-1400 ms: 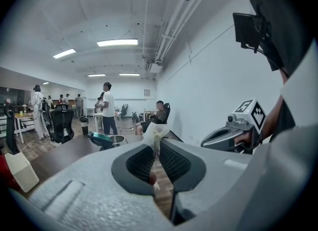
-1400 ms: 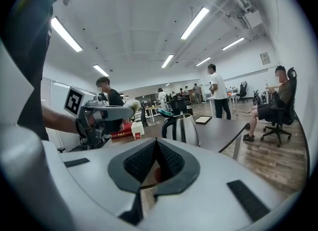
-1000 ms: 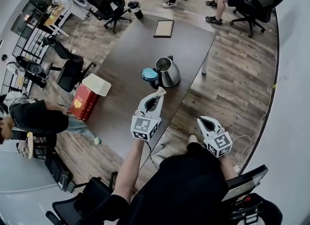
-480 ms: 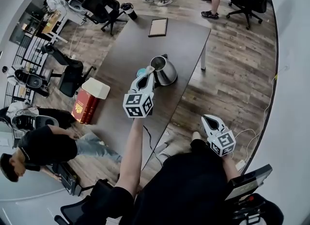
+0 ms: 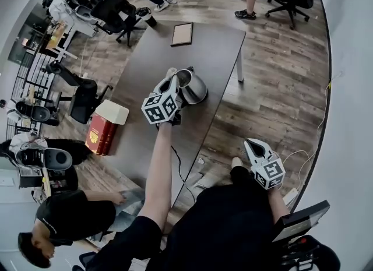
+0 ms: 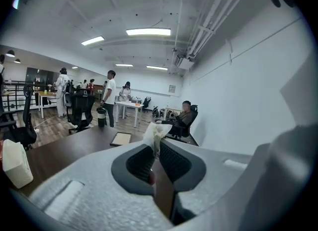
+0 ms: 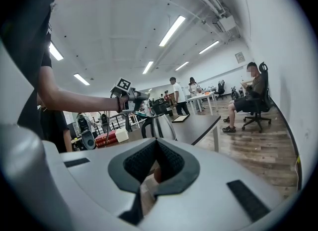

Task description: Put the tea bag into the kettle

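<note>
My left gripper reaches out at the centre of the head view. Its jaws are pinched tight on the pale, crumpled paper tea bag, which pokes up past their tips. In the head view the tea bag lies close by the left side of the rounded stainless-steel kettle, which stands on the dark brown desk. My right gripper hangs at the lower right, past the desk's edge over the wooden plank floor, its jaws closed together on nothing. In its view the kettle stands at centre, and my left gripper is above and left of it.
</note>
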The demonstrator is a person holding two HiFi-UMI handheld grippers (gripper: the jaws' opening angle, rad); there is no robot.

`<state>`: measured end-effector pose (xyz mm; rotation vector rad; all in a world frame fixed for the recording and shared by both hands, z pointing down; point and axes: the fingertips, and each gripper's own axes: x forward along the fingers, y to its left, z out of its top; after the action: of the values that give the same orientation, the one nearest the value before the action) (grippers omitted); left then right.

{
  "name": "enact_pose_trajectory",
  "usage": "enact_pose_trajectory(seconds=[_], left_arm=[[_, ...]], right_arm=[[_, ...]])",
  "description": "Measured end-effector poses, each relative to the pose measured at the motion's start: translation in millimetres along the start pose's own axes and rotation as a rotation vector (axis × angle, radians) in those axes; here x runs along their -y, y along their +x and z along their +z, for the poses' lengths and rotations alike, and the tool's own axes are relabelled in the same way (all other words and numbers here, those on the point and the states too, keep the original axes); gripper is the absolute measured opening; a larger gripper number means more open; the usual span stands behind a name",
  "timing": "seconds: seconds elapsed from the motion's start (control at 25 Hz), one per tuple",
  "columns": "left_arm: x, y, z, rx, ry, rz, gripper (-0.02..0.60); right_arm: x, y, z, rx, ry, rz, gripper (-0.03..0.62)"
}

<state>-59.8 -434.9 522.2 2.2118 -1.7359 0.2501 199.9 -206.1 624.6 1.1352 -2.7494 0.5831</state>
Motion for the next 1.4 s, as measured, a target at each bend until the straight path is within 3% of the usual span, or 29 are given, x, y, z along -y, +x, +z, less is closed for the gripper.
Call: enact_pose_trajectory(seconds=[0.32,0.68,1.04,1.4], left_arm=[[-8.2,34.9,-14.6,-0.065,-0.067,0.036,0.034],[-11.7,64.3,-32.8,-0.130,-0.129,0.128,0.034],[-17.3,77.1,-75.5,-0.179,-0.114,0.266,0.034],[-28.6,79.7,-105.9,-0.155,-0.201,0.455,0.034]], right_arm=[[14.1,-19.3,-7.8,0.000,0.032,-0.059,0.006],[27.9,-35.1,-21.5,-0.004,0.063,-0.105,0.006],[32.9,-45.2,-27.4,-0.018,0.073,-0.117,0.006],[34.1,-50.1,-32.3,-0.023,0.078,-0.120,0.006]])
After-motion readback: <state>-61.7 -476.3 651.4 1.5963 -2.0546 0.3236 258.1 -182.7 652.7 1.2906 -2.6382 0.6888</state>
